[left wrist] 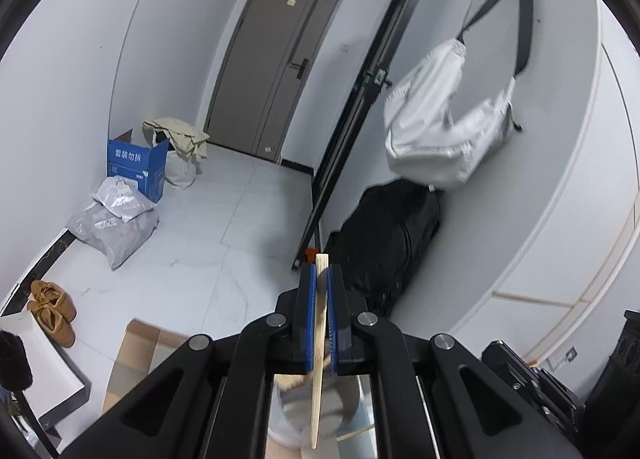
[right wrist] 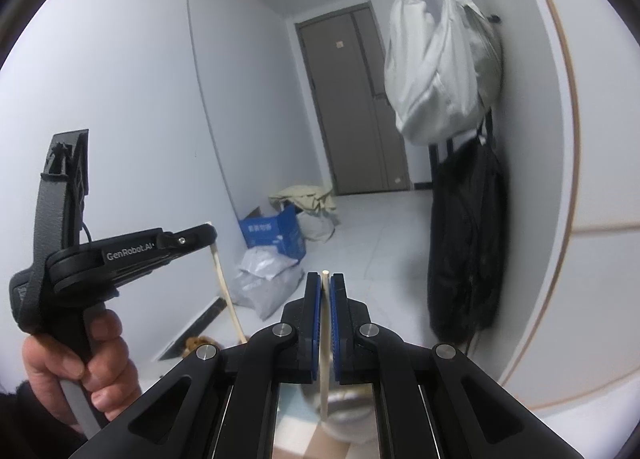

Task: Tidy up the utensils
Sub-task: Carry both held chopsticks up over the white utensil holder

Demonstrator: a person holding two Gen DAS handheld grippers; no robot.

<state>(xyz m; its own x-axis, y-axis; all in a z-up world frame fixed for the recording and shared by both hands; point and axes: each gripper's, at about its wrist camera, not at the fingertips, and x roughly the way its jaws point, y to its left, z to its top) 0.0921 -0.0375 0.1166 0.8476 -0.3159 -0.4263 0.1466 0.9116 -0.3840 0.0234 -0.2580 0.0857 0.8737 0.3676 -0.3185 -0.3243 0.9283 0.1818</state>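
**Gripping One Chopstick in Each Hand Above a Metal Container**

Clamping a pale wooden chopstick [left wrist: 319,355] between its blue pads, the left gripper [left wrist: 319,279] has its jaws closed tight on the stick, which stands near upright, its square butt poking out past the fingertips and its tapered end hanging down over a blurred metal container [left wrist: 308,415] below. The right gripper [right wrist: 325,283] is closed in the same way on a second chopstick [right wrist: 324,359], this one round at its top end, held upright between the pads with its lower part hanging in front of the same shiny container [right wrist: 344,407], which sits on a light blue surface.

From the right wrist view, the left gripper [right wrist: 212,237] appears at the left of the frame, carried by a person's hand [right wrist: 86,363] wrapped around its handle, with its chopstick [right wrist: 226,291] slanting down from the tips.

Beyond the tools lies a tiled entry hall: a grey door [left wrist: 276,71], a blue cardboard box [left wrist: 138,165] against the wall, grey plastic parcels [left wrist: 114,219] beside it, and a pair of tan shoes [left wrist: 54,311] near the skirting. A white bag [left wrist: 444,123] hangs by black straps from a wall hook, with black luggage [left wrist: 388,243] standing beneath it.
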